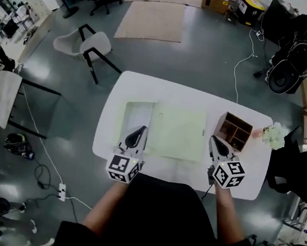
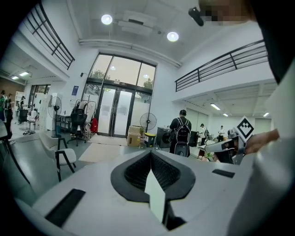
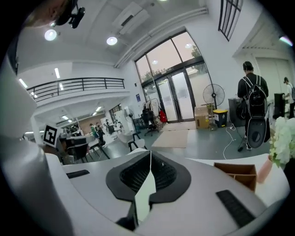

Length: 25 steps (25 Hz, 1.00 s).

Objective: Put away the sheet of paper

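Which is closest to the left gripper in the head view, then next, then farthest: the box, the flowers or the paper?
From the left gripper:
1. Paper, just to its right.
2. Box, farther right, past the paper.
3. Flowers, far right, beyond the box.

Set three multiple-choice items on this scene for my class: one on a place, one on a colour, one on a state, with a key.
1. In the head view, relative to the sheet, the box is: A left of it; B right of it; C on top of it.
2. The table is: A white; B black; C red.
3. The right gripper has its jaws: A wide apart; B round a cup; C shut on a thin pale edge.

Key: B, the box stands past the sheet's right edge; A, the bare top is white; C, the closed pads pinch the sheet's edge.
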Motion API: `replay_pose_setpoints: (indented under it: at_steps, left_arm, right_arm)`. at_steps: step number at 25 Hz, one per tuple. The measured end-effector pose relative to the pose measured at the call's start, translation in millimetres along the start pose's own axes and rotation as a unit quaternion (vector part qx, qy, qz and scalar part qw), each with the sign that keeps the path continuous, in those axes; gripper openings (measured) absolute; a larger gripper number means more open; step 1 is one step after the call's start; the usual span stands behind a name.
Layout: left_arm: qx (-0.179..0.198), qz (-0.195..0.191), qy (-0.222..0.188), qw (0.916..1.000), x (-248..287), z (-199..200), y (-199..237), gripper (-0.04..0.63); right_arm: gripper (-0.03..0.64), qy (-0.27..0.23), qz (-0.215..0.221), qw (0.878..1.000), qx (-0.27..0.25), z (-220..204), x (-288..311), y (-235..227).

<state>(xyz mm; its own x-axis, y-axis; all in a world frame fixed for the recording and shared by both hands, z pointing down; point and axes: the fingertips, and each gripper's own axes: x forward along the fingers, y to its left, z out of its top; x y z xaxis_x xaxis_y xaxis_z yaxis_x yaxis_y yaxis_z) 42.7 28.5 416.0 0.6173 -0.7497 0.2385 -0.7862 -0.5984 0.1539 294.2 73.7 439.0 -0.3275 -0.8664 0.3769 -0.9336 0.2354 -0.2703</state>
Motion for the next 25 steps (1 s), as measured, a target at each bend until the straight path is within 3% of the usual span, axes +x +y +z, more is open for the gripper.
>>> replay_pose_setpoints:
  at_steps: [8, 14, 25]
  left_arm:
    - [-0.005, 0.013, -0.021, 0.9997, -16.0, 13.7, -7.6, 0.003]
    - [-0.011, 0.025, -0.016, 0.9995, -29.1, 7.8, 3.5, 0.003]
    - [-0.012, 0.037, -0.016, 0.9991, -33.2, 4.8, 11.4, 0.003]
  right_arm:
    - [0.003, -0.031, -0.001, 0.998, -0.052, 22.0, -18.5, 8.6]
    - [0.003, -0.052, -0.009, 0.997, -0.061, 27.9, -29.7, 11.7]
    - [-0.002, -0.041, -0.011, 0.995, -0.090, 21.1, -32.9, 15.3]
